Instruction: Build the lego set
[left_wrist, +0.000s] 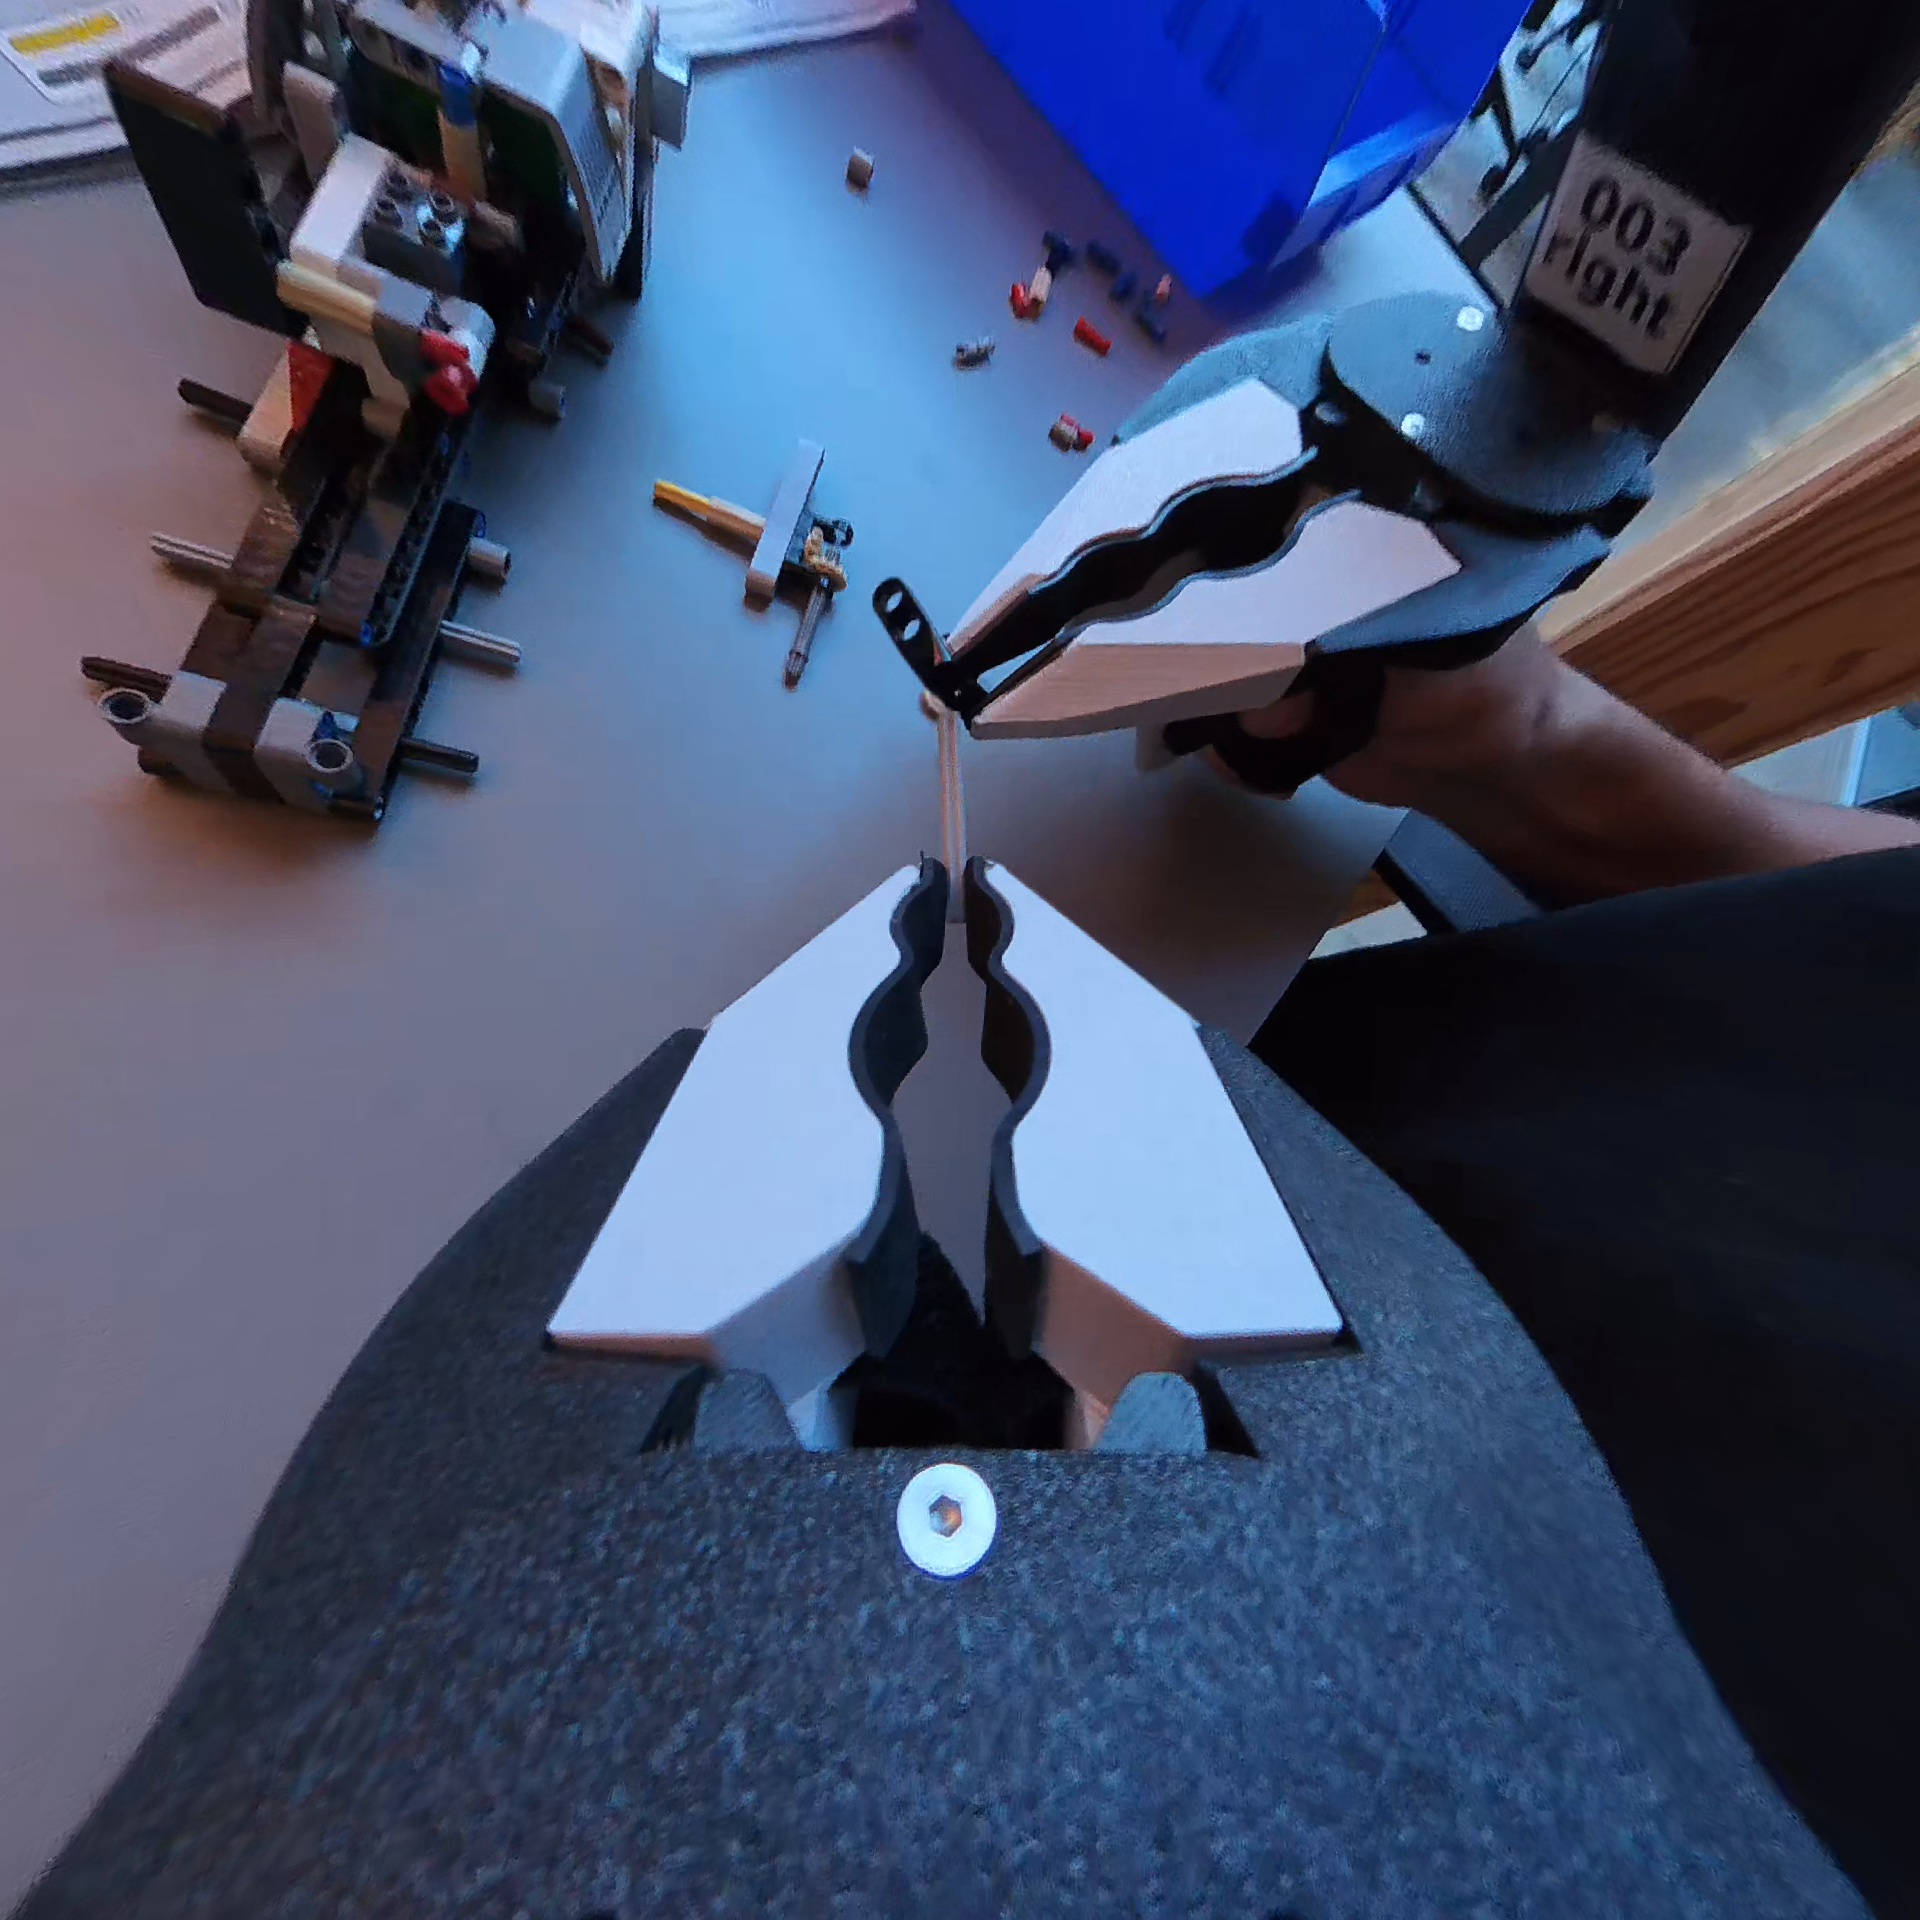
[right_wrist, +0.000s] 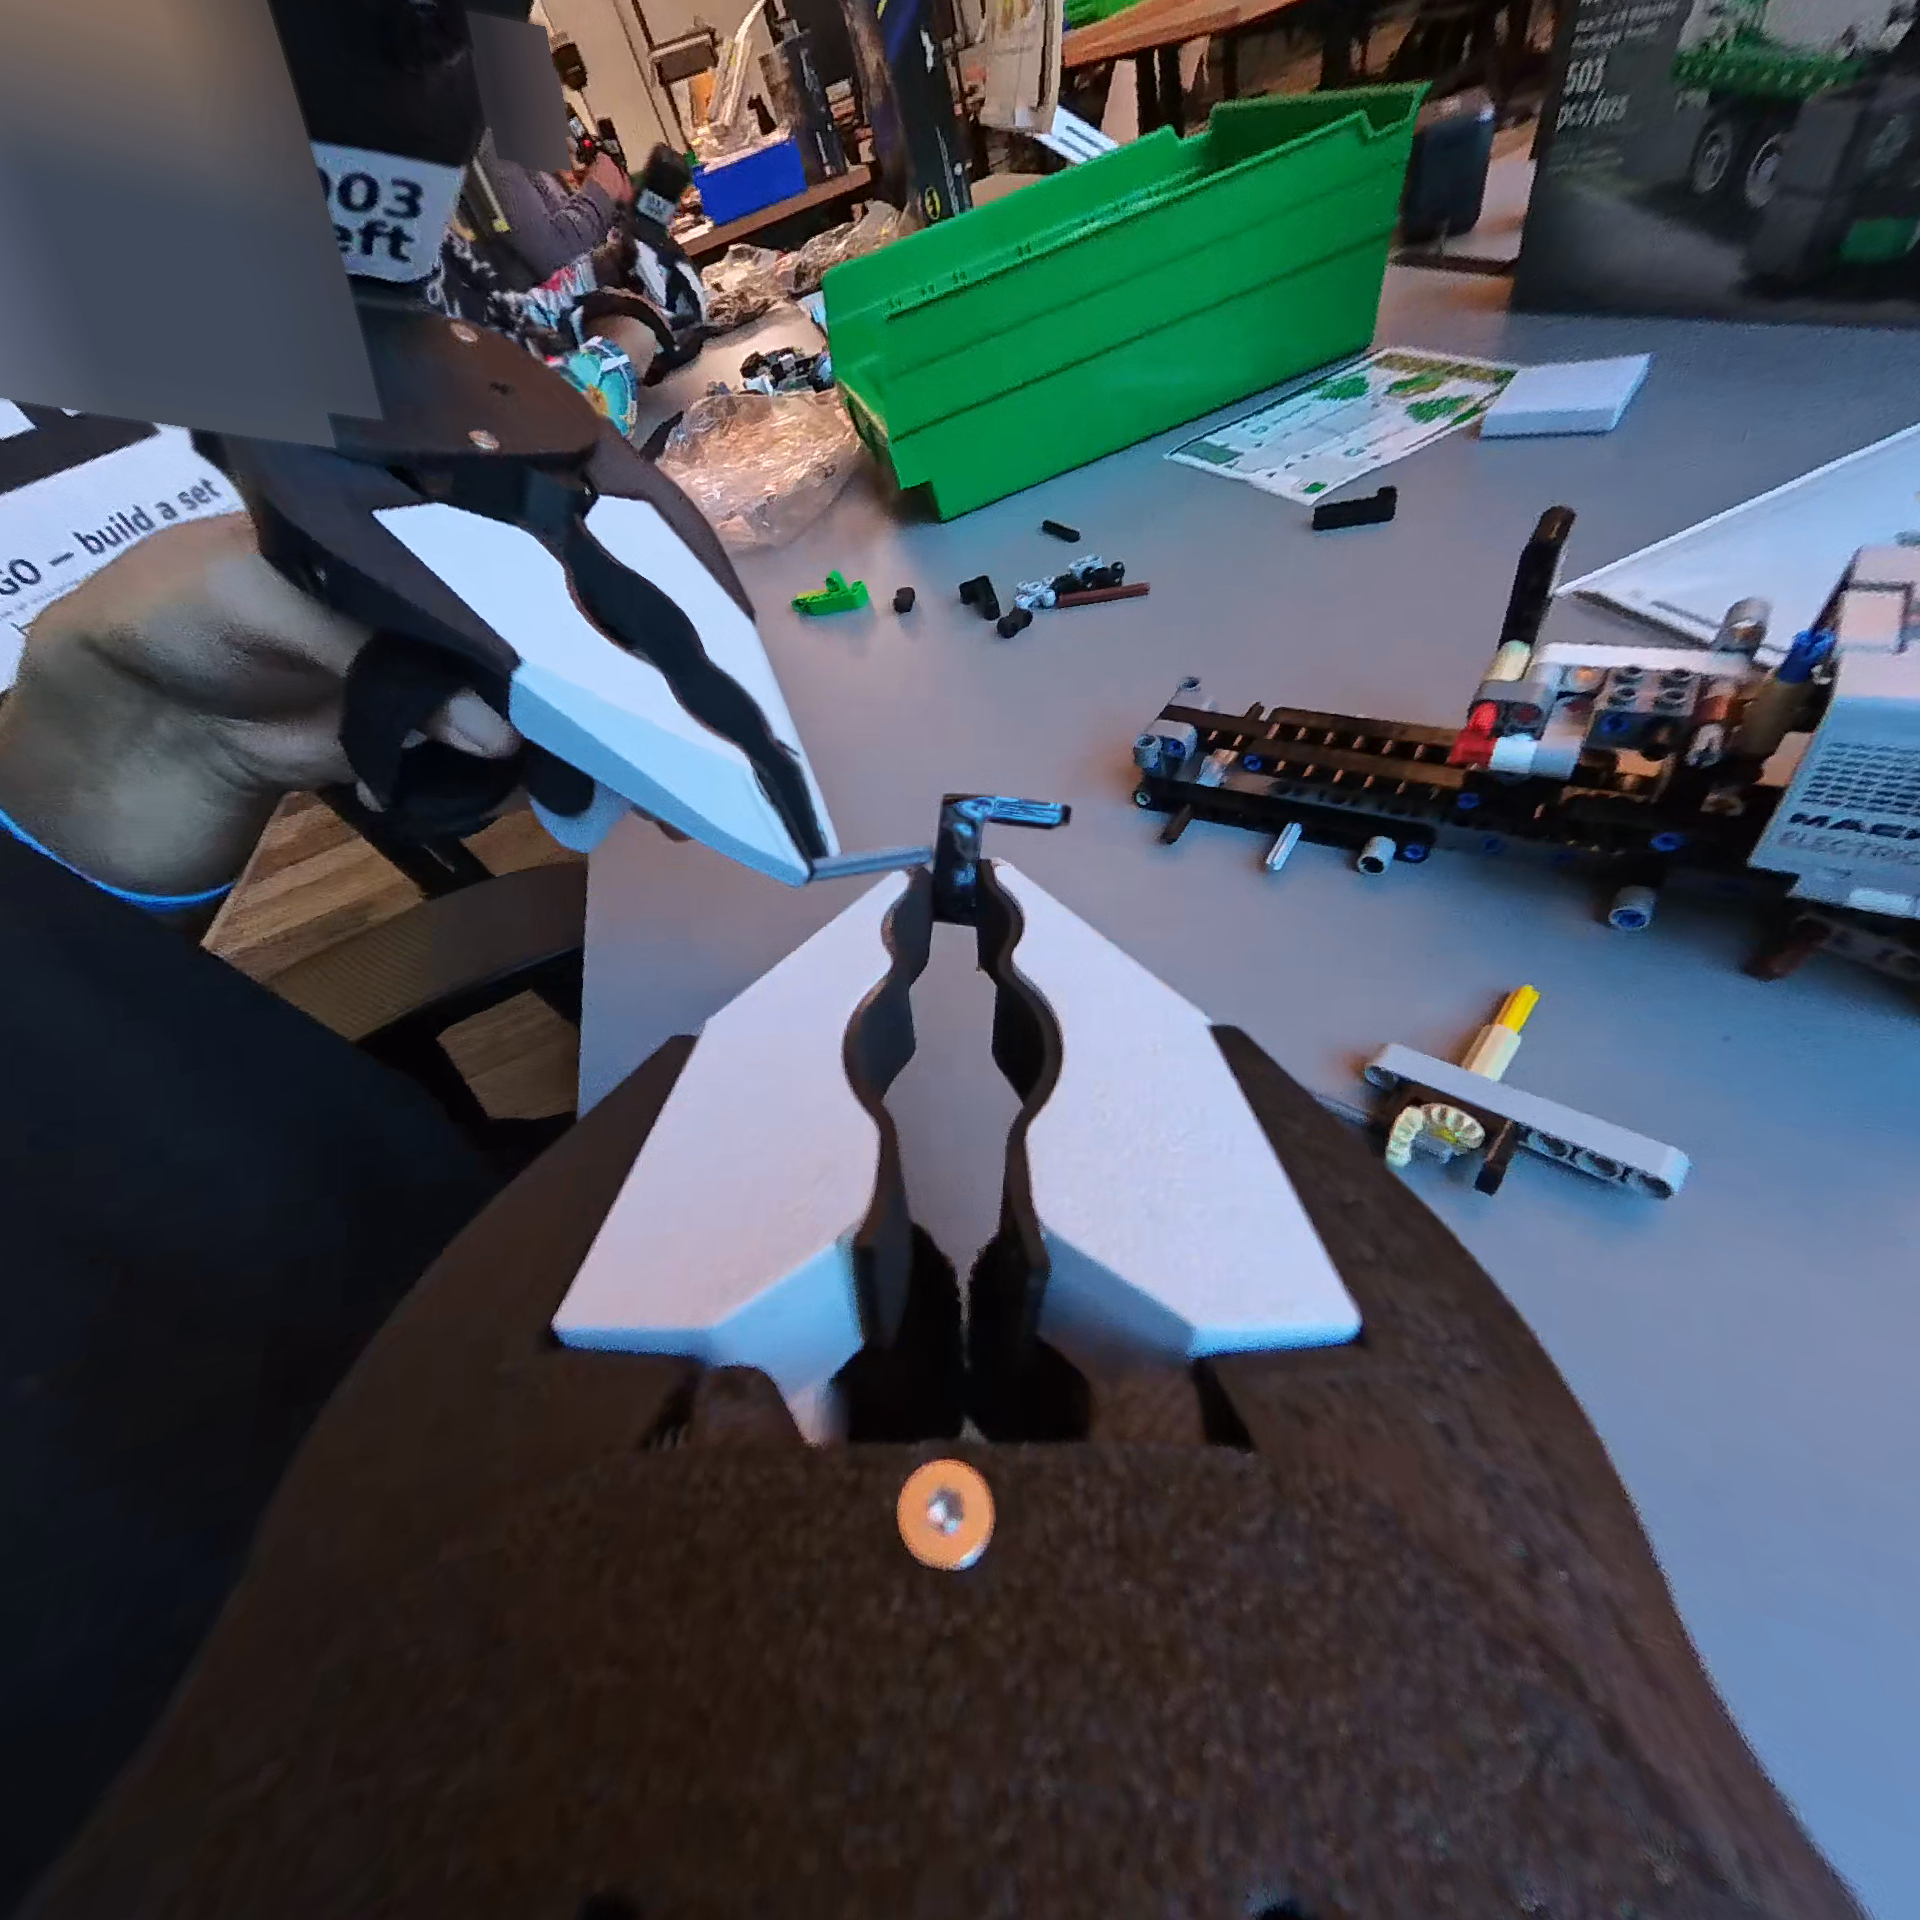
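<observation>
The long, partly built truck chassis of black and grey plastic beams stood unfinished on the grey surface, with loose small pieces still unused beyond both tools. The left hand-held gripper was clamped on a thin grey axle. The axle's far end met the black angled plastic connector clamped in the right hand-held gripper, the two not yet visibly seated.

Grey desk: half-built truck chassis right of frame, grey beam sub-assembly lower right, loose small parts centre, green bin top centre, instruction sheet and plastic bag beside it.
</observation>
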